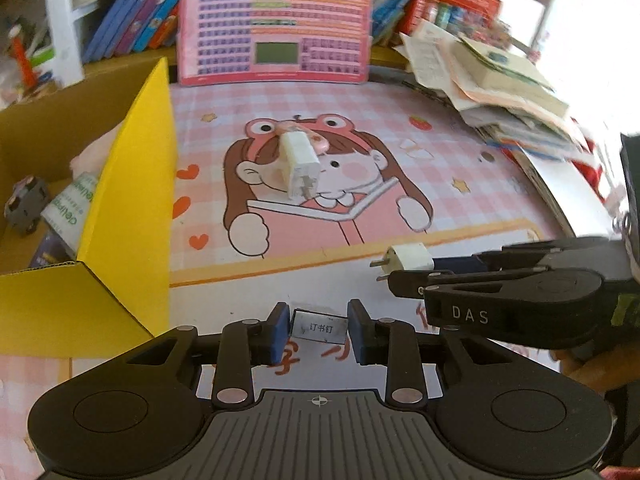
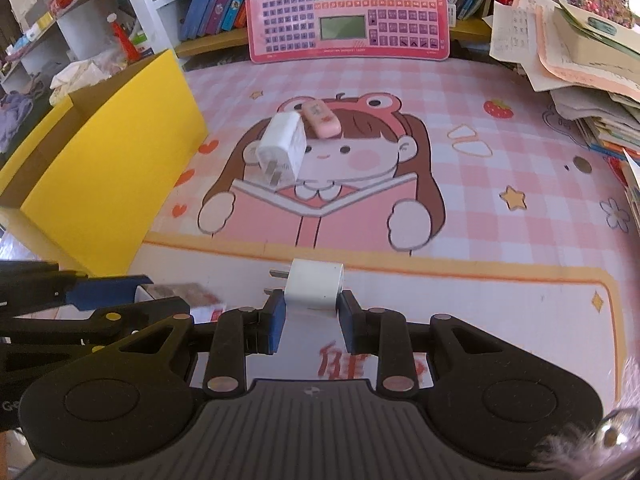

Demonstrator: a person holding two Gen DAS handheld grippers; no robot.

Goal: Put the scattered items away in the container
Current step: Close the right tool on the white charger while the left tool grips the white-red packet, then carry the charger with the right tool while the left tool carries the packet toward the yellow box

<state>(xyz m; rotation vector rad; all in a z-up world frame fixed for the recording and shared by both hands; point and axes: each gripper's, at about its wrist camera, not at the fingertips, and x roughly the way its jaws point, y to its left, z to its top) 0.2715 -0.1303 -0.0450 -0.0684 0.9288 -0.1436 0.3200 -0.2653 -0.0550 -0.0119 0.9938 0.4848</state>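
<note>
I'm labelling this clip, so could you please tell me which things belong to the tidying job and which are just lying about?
Job:
- staple box in left gripper
- small charger in right gripper
- large charger and pink eraser on the mat
- yellow cardboard box

Lying about:
- pink keyboard toy
- paper stack
- shelved books

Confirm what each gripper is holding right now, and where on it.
Left gripper: small staple box, pads on its two short ends. Right gripper: white plug adapter, pads on its two opposite side faces, prongs pointing left.
</note>
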